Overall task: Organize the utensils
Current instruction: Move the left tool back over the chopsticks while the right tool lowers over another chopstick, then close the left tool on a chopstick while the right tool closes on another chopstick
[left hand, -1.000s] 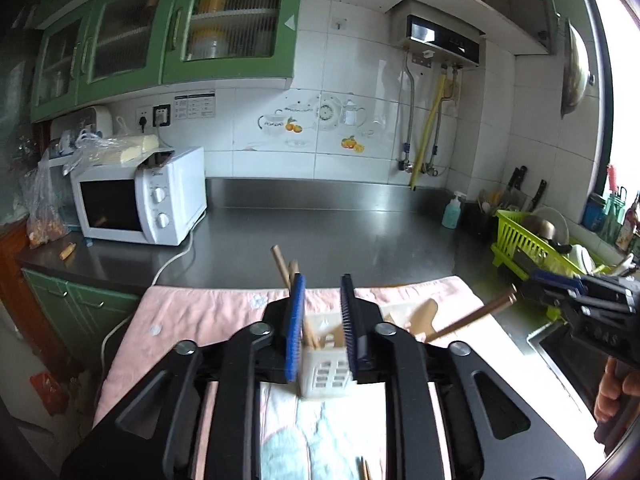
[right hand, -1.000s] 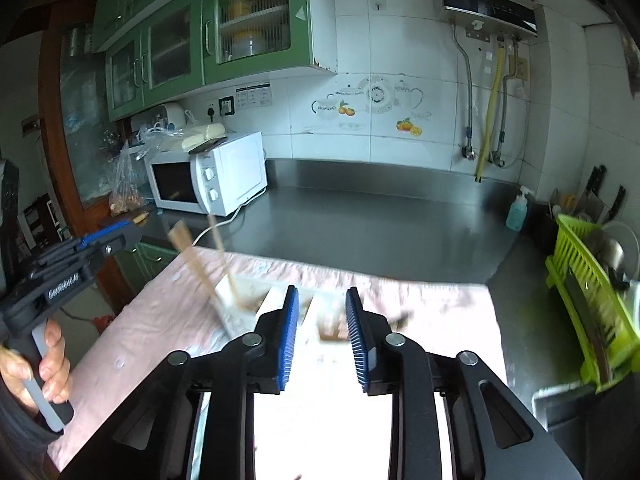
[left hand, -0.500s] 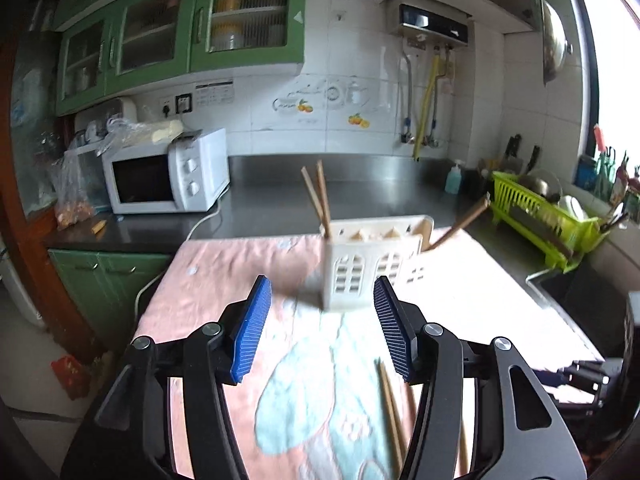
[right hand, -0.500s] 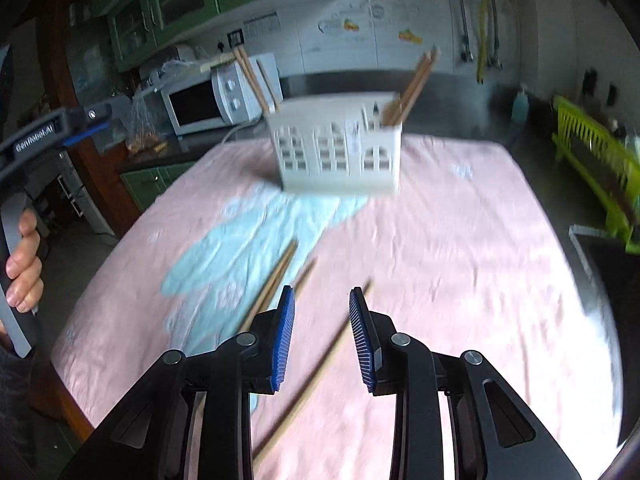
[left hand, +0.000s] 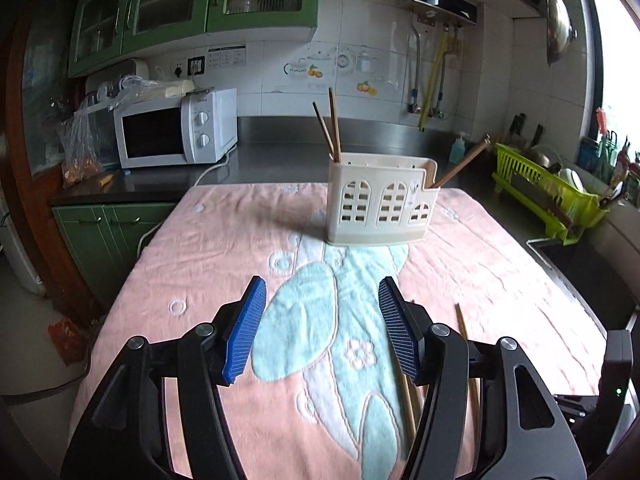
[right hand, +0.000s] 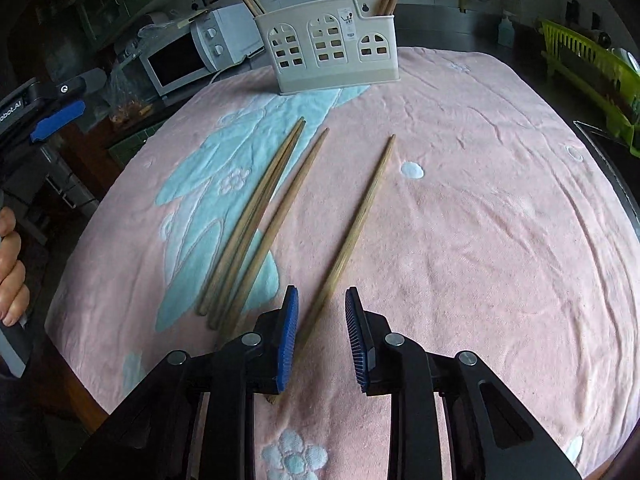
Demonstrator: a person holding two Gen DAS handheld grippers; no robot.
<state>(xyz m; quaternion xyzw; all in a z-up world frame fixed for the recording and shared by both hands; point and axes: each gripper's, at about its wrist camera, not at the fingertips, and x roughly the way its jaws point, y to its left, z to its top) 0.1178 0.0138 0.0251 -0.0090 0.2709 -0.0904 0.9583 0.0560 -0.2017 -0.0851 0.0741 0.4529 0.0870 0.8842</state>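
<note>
R gripper (right hand: pixel 321 334) hovers low over the pink towel (right hand: pixel 480 200), jaws apart w/ nothing in them, straddling the thick end of the lone chopstick (right hand: pixel 356 224), the rightmost of four lying loose. Other three chopsticks (right hand: pixel 256 224) lie just to its left: two touching as a pair, third just beside them, all angled toward the cream utensil caddy (right hand: pixel 336 52) at the far end of the towel. Caddy already holds chopsticks at both ends: a pair in the left compartment (left hand: pixel 330 128), more leaning out of the right one (left hand: pixel 460 166).

L gripper (left hand: pixel 320 320) is wide open, empty, held back over the towel's blue pattern, well short of the caddy; not needed yet.

Step in hand, by my read: grab the lone stick. To do it well:
- Drop straight down so both pads bracket the stick; left pad (right hand: pixel 289 336) is close to the 3rd stick's end, so don't drift left or you'll catch two.
- Towel is soft, so press in a bit; stick is thin & can roll off the pads.
- Pinch near the thick end, as lined up now, then tip it vertical w/ thin end down for the drop into a caddy slot.
- Caddy is light plastic, may slide or tip; L gripper could steady it.
</note>
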